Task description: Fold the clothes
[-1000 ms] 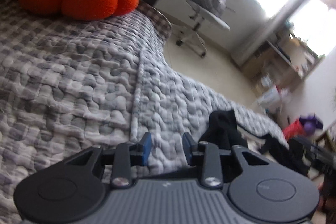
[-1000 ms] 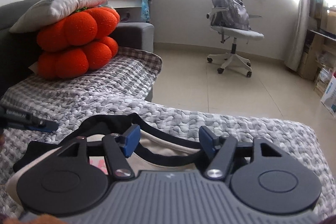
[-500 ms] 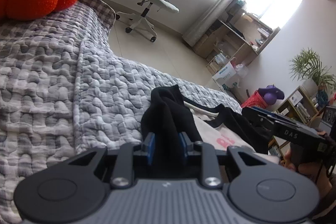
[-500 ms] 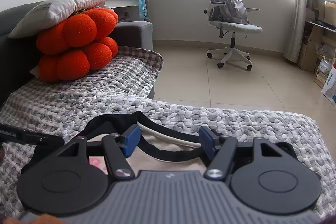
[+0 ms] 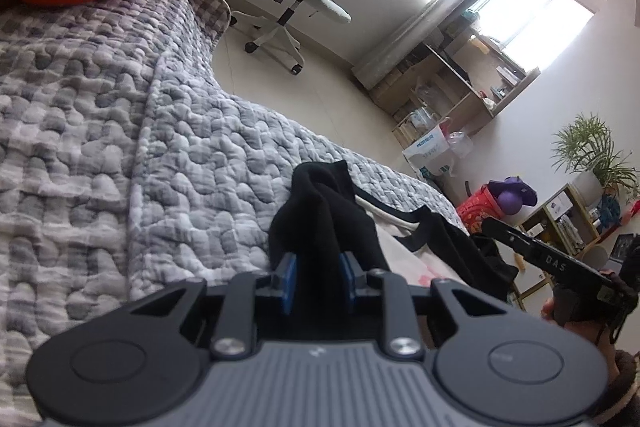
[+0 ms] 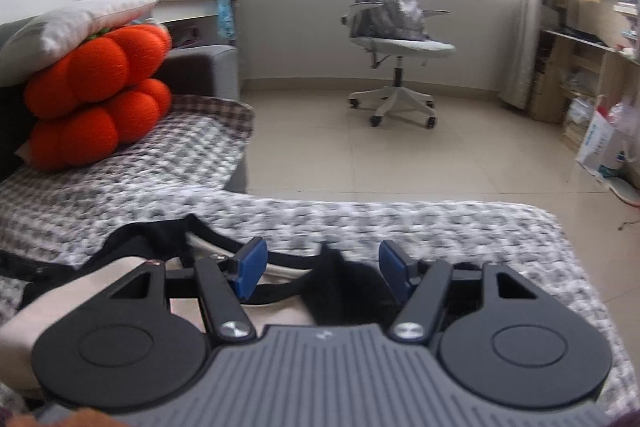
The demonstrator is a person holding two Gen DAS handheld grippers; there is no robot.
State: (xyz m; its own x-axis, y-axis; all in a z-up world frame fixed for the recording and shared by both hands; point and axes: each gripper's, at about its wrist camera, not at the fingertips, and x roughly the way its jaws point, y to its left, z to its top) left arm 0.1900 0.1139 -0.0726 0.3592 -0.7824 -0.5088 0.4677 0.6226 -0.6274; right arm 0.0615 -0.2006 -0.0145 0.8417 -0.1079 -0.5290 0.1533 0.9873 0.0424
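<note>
Shirt [image 5: 404, 247] soft, light, floppy. Left gripper [image 5: 318, 277] pinching bunched black sleeve [image 5: 320, 211]; right gripper [image 6: 322, 269] spread wide, straddling other sleeve [image 6: 348, 287]. Grab seams, not loose middle.

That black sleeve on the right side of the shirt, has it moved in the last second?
Yes. In the right wrist view the black sleeve now lies between the open fingers of the right gripper, nearer the shirt's middle; before, it sat out on the grey quilt.

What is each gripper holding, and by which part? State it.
The left gripper is shut on the black sleeve of the cream-and-black shirt, pinching its bunched end. The right gripper is open over the other black sleeve, holding nothing.
</note>
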